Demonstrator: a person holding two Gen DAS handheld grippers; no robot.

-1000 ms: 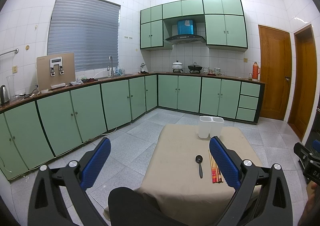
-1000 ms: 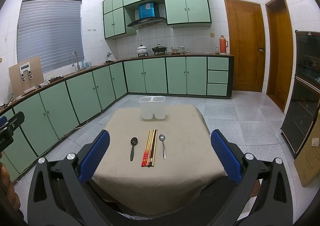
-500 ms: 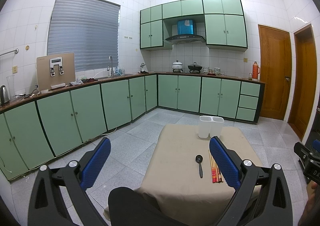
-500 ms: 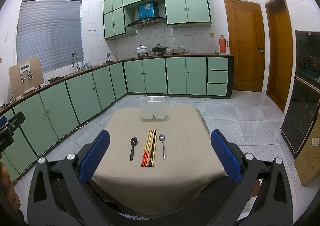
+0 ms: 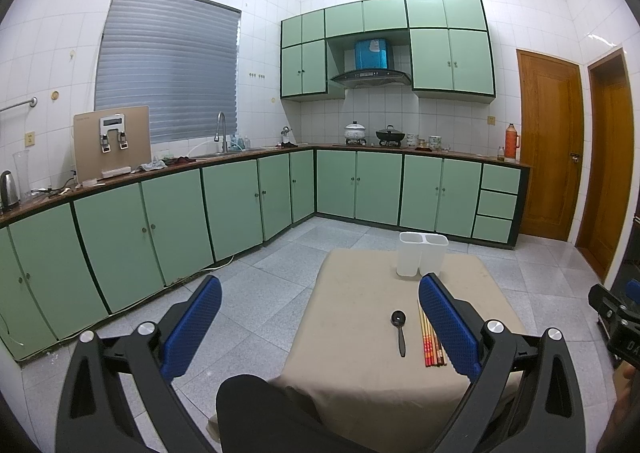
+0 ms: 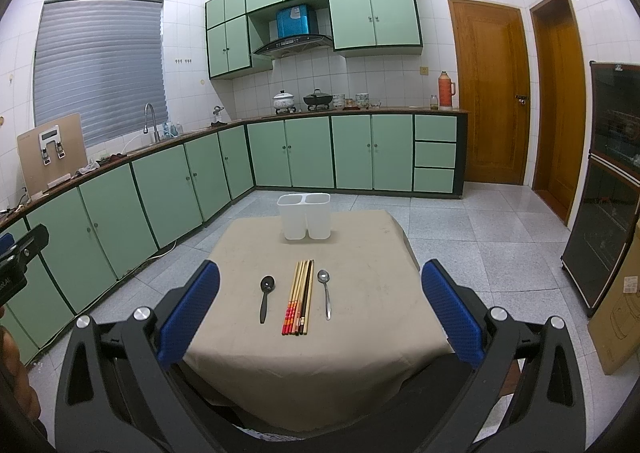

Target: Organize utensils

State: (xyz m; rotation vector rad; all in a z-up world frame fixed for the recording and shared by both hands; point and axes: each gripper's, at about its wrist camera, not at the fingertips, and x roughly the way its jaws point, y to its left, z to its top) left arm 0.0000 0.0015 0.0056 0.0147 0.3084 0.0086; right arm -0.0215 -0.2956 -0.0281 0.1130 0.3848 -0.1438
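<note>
A small table under a beige cloth (image 6: 360, 333) carries a white two-compartment holder (image 6: 305, 216) at its far edge. In front of it lie a black spoon (image 6: 265, 296), a bundle of several chopsticks (image 6: 300, 297) and a silver spoon (image 6: 325, 291), side by side. My right gripper (image 6: 320, 309) is open, held back from the near table edge and centred on the utensils. My left gripper (image 5: 320, 327) is open too, off the table's left corner; its right finger (image 5: 448, 327) hides the silver spoon. The black spoon (image 5: 399, 329), chopsticks (image 5: 430, 337) and holder (image 5: 422, 253) show there.
Green base cabinets (image 6: 180, 189) run along the left and back walls. Two wooden doors (image 6: 488, 93) stand at the right, with a dark glass cabinet (image 6: 604, 189) and a cardboard box (image 6: 620, 309) beside the table. Grey tiled floor surrounds it. A dark knee (image 5: 260, 409) sits below the left gripper.
</note>
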